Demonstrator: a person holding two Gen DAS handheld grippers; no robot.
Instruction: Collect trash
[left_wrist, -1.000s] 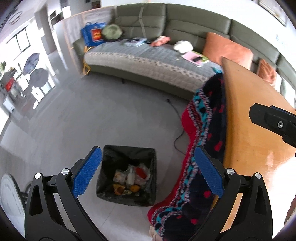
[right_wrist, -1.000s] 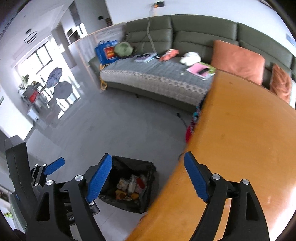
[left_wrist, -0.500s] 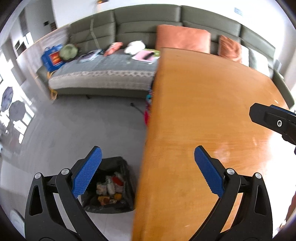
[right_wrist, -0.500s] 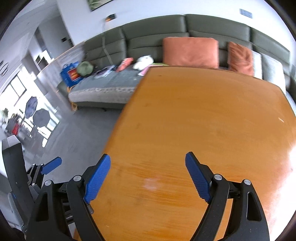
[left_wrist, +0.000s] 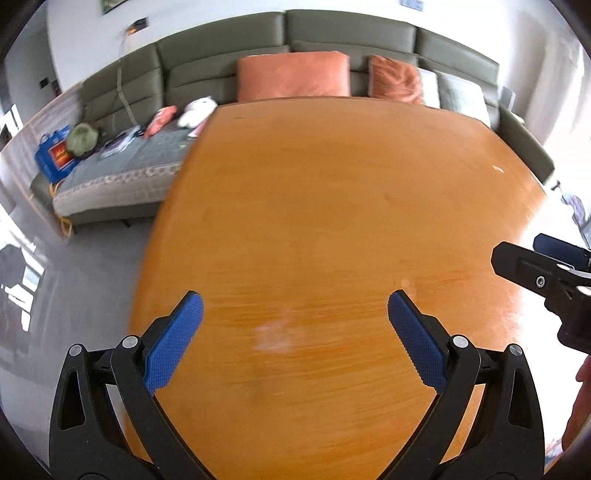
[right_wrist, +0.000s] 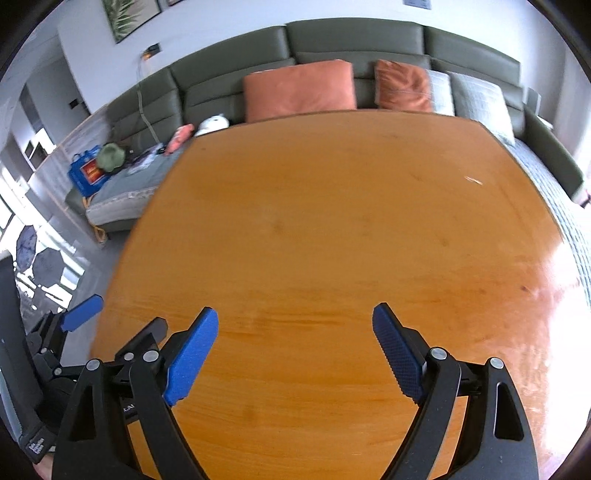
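Observation:
My left gripper (left_wrist: 294, 299) hangs open over the orange wooden table (left_wrist: 332, 206), with nothing between its blue pads. In the right wrist view my right gripper (right_wrist: 295, 310) is likewise open and empty over the same table (right_wrist: 332, 229). One small pale scrap (right_wrist: 472, 180) lies near the far right edge of the tabletop; in the left wrist view this scrap (left_wrist: 496, 168) is a tiny white fleck. A faint white smudge (left_wrist: 275, 334) marks the wood between the left fingers. No trash bin is in view.
A green sofa (right_wrist: 351, 40) with orange cushions (right_wrist: 299, 88) stands behind the table. On its left part lie a blue bag (left_wrist: 53, 157), a green hat and papers. Grey floor (left_wrist: 74, 277) runs along the table's left edge. A hand shows at the lower left.
Both views have swung right, from the floor with the black trash bin onto the tabletop. The bin and the patterned cloth have left view. Both grippers stayed open and empty.

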